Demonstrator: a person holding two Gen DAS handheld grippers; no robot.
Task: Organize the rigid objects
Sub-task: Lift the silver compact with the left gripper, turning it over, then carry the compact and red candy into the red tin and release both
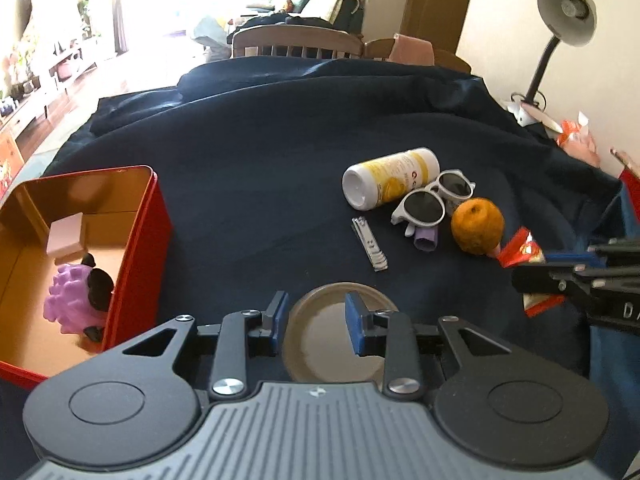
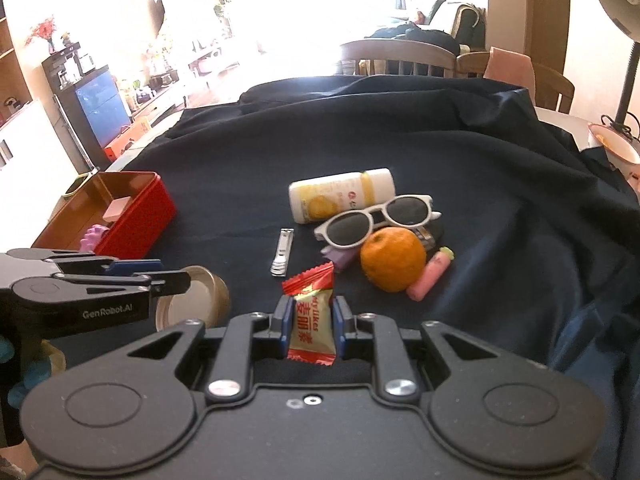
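My left gripper [image 1: 316,320] is open above a round tan lid [image 1: 334,336]; nothing is between its fingers. My right gripper [image 2: 311,320] is shut on a red candy packet [image 2: 310,316]. On the dark blue cloth lie a nail clipper [image 1: 370,244], a yellow-white bottle [image 1: 390,178], white sunglasses [image 1: 434,200], an orange [image 1: 476,224] and a pink eraser [image 2: 430,278]. A red tin box [image 1: 138,248] at the left holds a purple toy [image 1: 74,300] and a pink block [image 1: 66,234].
A desk lamp [image 1: 560,20] stands at the far right by the wall. Wooden chairs [image 1: 296,42] stand behind the table. The cloth [image 1: 260,160] is rumpled at the back and right edge.
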